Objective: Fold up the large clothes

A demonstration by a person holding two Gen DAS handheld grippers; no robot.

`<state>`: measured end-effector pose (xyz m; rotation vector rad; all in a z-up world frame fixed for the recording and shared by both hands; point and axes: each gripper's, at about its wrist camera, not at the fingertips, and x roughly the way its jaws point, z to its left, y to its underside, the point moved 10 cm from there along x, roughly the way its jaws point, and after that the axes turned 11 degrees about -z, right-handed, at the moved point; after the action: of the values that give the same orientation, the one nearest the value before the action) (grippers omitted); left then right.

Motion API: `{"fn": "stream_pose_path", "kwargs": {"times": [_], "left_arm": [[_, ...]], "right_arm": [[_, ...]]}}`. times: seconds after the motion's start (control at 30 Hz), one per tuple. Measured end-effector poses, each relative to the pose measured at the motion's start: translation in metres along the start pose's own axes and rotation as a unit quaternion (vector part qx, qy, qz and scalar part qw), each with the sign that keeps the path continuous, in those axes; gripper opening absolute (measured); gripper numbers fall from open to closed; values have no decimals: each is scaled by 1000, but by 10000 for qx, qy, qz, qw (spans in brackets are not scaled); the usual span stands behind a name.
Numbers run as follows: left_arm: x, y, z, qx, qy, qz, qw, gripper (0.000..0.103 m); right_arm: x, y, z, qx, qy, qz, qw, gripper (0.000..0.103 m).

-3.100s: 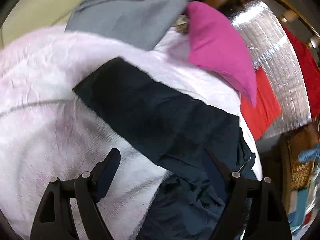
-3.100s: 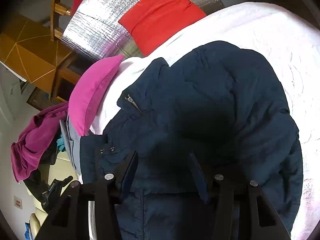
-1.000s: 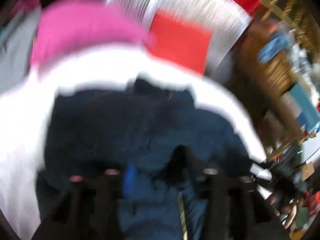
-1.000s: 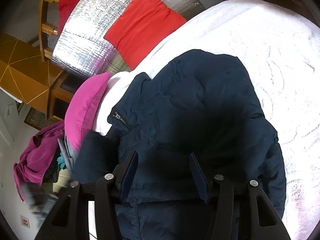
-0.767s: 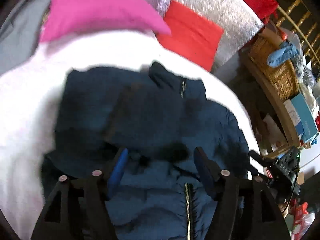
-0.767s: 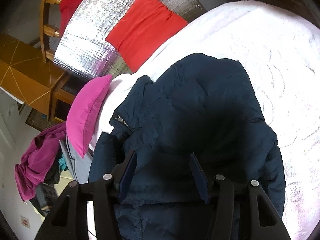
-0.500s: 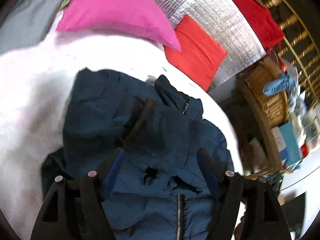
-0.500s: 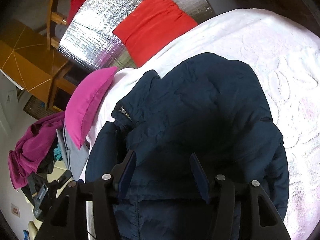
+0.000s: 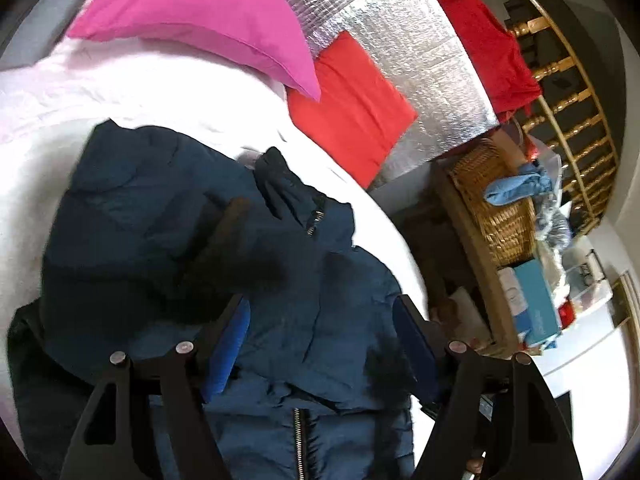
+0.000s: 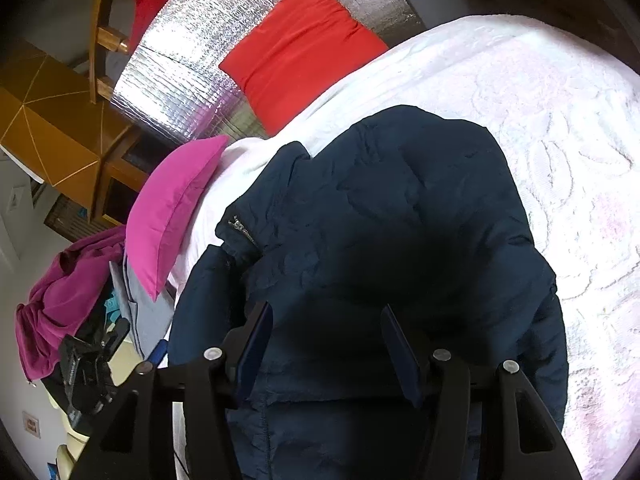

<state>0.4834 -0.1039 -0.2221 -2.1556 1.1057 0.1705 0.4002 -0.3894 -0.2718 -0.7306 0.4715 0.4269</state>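
Observation:
A dark navy padded jacket [image 9: 168,240] lies on a white bedspread [image 9: 120,96], both sleeves folded in over its body, collar and zip pull toward the pillows. It also fills the right wrist view [image 10: 400,220]. My left gripper [image 9: 320,332] is open and empty, hovering over the jacket's chest above the front zip. My right gripper [image 10: 326,340] is open and empty over the jacket's middle. The other gripper [image 10: 92,364] shows at the lower left of the right wrist view.
A pink pillow [image 9: 208,12] and a red pillow [image 9: 352,108] lie at the bed's head against a silver foil panel [image 9: 400,40]. A wicker basket [image 9: 496,200] and boxes stand beside the bed. A magenta garment [image 10: 68,292] lies off the bed's side.
The left gripper swung from the sleeve side to over the jacket's chest; the sleeve that lay stretched out is now folded onto the body. The right gripper hardly moved.

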Motion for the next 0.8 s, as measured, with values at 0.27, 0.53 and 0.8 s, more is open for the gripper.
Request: {"fn": "stream_pose_path", "kwargs": {"times": [0.27, 0.53, 0.8], "left_arm": [[-11, 1, 41, -479, -888, 191, 9947, 75], [14, 18, 47, -968, -550, 392, 9930, 75], [21, 4, 30, -464, -353, -168, 9982, 27]], "right_arm": [[-4, -4, -9, -24, 88, -52, 9999, 60], [-1, 0, -10, -78, 131, -50, 9999, 60], [5, 3, -15, -149, 218, -62, 9996, 60]]}}
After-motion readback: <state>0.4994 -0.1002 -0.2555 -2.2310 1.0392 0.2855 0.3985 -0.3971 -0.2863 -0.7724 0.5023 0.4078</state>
